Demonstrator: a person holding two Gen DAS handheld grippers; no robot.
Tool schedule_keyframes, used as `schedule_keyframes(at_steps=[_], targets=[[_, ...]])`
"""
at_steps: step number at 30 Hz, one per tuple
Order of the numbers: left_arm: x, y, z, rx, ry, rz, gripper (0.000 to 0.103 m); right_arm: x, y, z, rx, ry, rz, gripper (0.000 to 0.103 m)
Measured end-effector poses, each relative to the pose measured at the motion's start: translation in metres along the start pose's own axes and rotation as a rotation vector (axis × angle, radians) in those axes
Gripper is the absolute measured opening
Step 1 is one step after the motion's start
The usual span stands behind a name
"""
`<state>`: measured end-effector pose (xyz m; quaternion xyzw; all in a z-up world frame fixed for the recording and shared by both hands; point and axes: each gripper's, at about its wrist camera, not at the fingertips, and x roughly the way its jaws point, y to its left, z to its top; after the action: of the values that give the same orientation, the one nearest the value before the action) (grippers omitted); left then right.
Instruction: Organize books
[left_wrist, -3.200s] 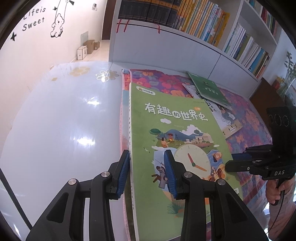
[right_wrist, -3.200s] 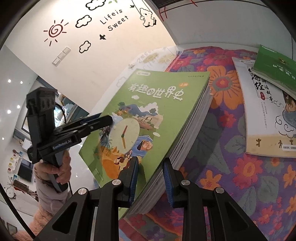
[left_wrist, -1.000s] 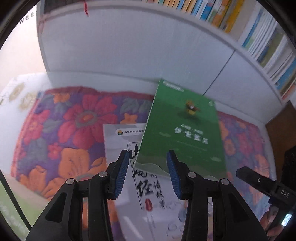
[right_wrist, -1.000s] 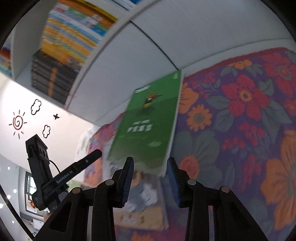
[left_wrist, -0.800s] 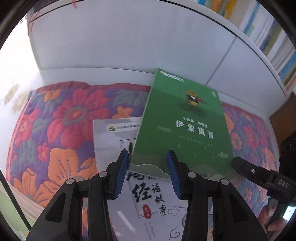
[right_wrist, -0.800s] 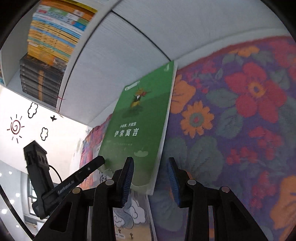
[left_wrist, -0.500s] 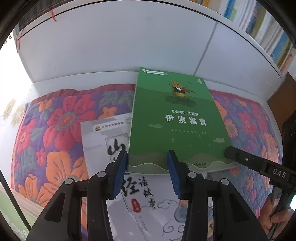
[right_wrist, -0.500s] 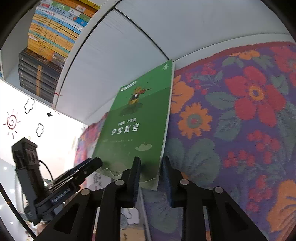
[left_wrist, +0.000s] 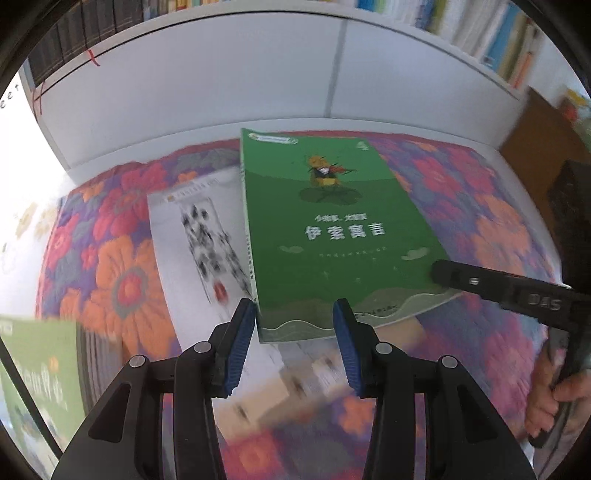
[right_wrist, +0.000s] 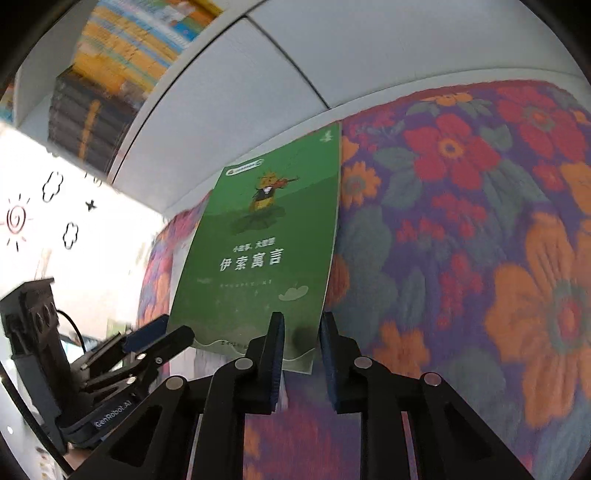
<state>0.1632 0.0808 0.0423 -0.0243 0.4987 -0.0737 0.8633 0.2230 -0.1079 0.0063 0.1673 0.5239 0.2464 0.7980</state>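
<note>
Over floral cloth, green book lifted

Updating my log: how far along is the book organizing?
Done: a light-green book looks set aside. In hand: the right hand-held gripper, jaws just closing, pinches the dark-green book by a corner; the left hand-held gripper is open. Left: the white book partly underneath.

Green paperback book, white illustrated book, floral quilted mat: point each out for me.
Green paperback book (left_wrist: 343, 236), left wrist view, cover middle.
White illustrated book (left_wrist: 192, 236), left wrist view, exposed cover.
Floral quilted mat (right_wrist: 480, 221), right wrist view, bare patch.
</note>
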Motion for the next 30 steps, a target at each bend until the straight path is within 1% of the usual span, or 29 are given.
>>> schedule_keyframes(at_steps=[2, 4, 7, 9, 14, 16, 17, 19, 21, 23, 24, 25, 27, 28, 29, 30], targets=[[-0.015, -0.01, -0.018, 0.017, 0.002, -0.025, 0.04, -0.013, 0.004, -0.018, -0.026, 0.008, -0.021, 0.02], [-0.031, -0.019, -0.04, 0.038, -0.001, -0.041, 0.04, -0.024, 0.004, -0.034, -0.022, 0.02, -0.01, 0.02], [-0.057, -0.032, -0.081, 0.06, -0.001, -0.075, 0.04, -0.046, 0.003, -0.067, -0.023, 0.033, 0.002, 0.02], [-0.065, -0.035, -0.104, 0.059, 0.011, -0.106, 0.04, -0.056, 0.006, -0.086, -0.037, 0.047, -0.001, 0.02], [-0.085, -0.038, -0.166, 0.048, 0.044, -0.181, 0.04, -0.084, 0.009, -0.152, -0.066, 0.105, -0.016, 0.02], [-0.089, -0.035, -0.183, 0.04, 0.05, -0.196, 0.04, -0.091, 0.012, -0.173, -0.091, 0.137, -0.02, 0.02], [-0.088, -0.032, -0.187, 0.034, 0.052, -0.205, 0.04, -0.095, 0.013, -0.183, -0.115, 0.155, -0.026, 0.02], [-0.086, -0.024, -0.186, 0.007, 0.037, -0.216, 0.04, -0.096, 0.012, -0.19, -0.133, 0.178, -0.039, 0.021], [-0.082, -0.017, -0.178, -0.017, 0.019, -0.195, 0.04, -0.095, 0.001, -0.188, -0.1, 0.189, -0.026, 0.021], [-0.076, -0.014, -0.169, -0.003, 0.012, -0.161, 0.04, -0.096, -0.011, -0.183, -0.067, 0.159, -0.027, 0.021], [-0.074, -0.013, -0.166, -0.005, 0.017, -0.156, 0.04, -0.094, -0.014, -0.18, -0.061, 0.148, -0.027, 0.021], [-0.068, -0.012, -0.162, -0.011, 0.029, -0.169, 0.04, -0.094, -0.017, -0.177, -0.052, 0.142, -0.021, 0.021], [-0.054, -0.006, -0.156, -0.046, 0.072, -0.25, 0.038, -0.089, -0.026, -0.169, -0.021, 0.144, 0.016, 0.021], [-0.045, -0.002, -0.154, -0.072, 0.097, -0.29, 0.033, -0.085, -0.03, -0.167, -0.004, 0.157, 0.035, 0.021], [-0.034, 0.002, -0.153, -0.097, 0.125, -0.311, 0.031, -0.076, -0.036, -0.164, 0.018, 0.184, 0.058, 0.021], [-0.026, 0.006, -0.153, -0.114, 0.132, -0.33, 0.028, -0.071, -0.04, -0.162, 0.035, 0.196, 0.084, 0.021]])
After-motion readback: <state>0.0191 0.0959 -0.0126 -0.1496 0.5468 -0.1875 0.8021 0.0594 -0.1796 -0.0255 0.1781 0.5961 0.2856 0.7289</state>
